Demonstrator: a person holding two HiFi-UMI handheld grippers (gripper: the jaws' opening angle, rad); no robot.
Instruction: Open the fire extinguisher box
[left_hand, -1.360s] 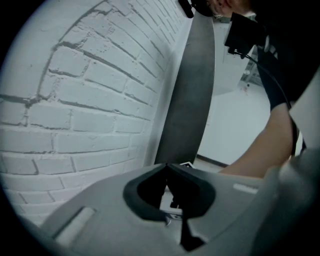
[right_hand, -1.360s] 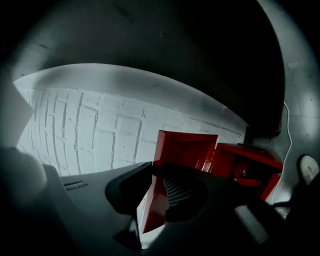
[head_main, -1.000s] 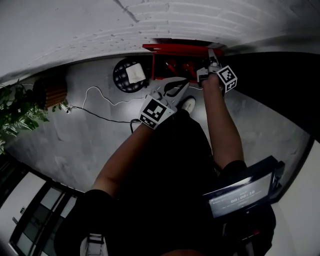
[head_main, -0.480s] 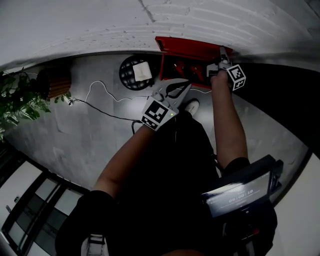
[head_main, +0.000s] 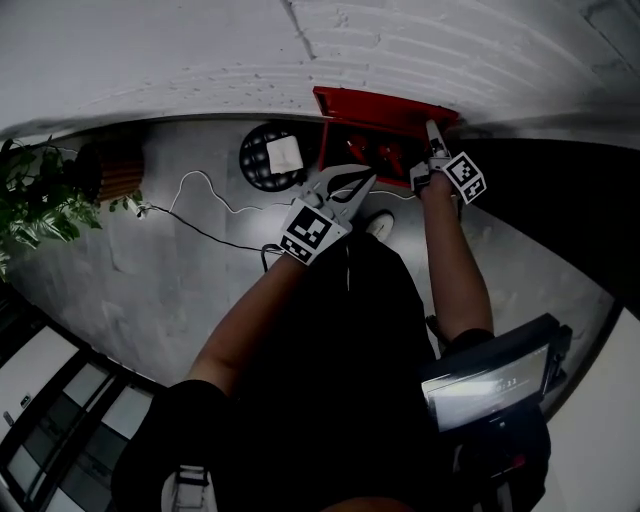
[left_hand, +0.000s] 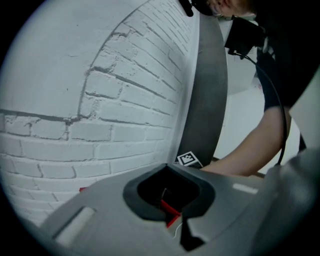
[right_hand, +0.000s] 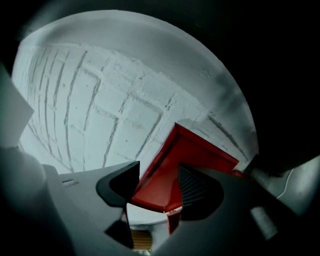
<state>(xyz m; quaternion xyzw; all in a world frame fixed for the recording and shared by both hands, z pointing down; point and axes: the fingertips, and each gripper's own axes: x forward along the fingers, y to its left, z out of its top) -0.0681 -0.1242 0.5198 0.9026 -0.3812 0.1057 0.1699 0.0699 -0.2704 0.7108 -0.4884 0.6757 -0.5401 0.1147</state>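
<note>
At the foot of the white brick wall (head_main: 200, 60), the red fire extinguisher box (head_main: 380, 103) lies directly ahead of the right gripper (head_main: 432, 140), its jaws opening around the lid (right_hand: 185, 165). The left gripper (head_main: 362, 182), jaws together, hangs nearer, to the left.

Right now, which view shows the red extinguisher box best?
Head view: the whole red box shows open against the brick wall, inside visible. Right gripper view gives only a close red panel; left gripper view just a red sliver.
</note>
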